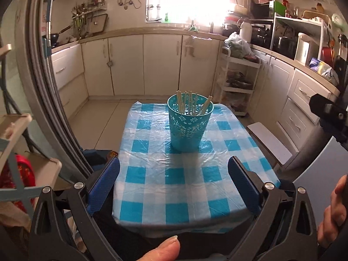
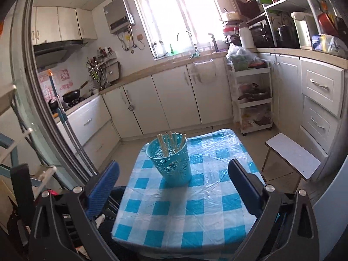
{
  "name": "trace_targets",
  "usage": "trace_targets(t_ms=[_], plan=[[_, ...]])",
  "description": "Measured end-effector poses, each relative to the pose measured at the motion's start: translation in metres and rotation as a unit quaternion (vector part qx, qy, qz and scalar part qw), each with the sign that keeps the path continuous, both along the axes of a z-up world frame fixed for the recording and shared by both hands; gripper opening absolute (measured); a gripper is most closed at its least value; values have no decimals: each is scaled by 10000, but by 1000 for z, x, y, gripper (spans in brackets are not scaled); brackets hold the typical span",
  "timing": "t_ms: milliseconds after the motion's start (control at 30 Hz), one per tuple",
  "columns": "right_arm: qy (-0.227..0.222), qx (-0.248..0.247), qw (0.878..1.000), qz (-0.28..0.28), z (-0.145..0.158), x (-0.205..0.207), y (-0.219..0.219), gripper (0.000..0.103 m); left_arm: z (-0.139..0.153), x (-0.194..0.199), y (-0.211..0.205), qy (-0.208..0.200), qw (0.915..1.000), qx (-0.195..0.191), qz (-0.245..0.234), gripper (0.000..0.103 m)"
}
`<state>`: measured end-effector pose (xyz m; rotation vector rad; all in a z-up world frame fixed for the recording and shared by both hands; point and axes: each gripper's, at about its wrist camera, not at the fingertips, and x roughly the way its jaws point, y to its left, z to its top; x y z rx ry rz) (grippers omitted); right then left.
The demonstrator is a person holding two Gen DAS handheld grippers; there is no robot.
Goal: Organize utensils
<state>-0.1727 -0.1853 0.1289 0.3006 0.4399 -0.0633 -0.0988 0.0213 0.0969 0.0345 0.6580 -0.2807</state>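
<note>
Both the left tool (image 1: pixel 174 184) and right tool (image 2: pixel 173 187) stood apart, empty. Chopsticks (image 1: pixel 189 103) sat upright in the basket (image 1: pixel 188 126) ahead; the table (image 1: pixel 152 184) was otherwise bare. Sound practice: withdraw clear without nudging the basket.

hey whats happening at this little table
A person holds a two-finger gripper in each hand over a small checked table. Chopsticks stand upright in a teal holder on it. The left gripper and right gripper are both open and empty, back from the holder. No utensils lie loose on the cloth.
</note>
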Motion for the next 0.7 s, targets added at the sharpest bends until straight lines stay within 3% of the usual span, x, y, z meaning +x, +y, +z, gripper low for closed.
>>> trace_targets(t_ms=[233,400,700], plan=[[-293,-42,9995,122,11,-73,35,96,27,-61,28,-109,9987,-263,415,96],[-391,-134,9991,103,13,-99,45,96,42,-95,42,-501,9967,-251,591,96],[-696,-275,9969,232,23,-121,57,96,52,-114,47,-647,9958,-270,587,96]])
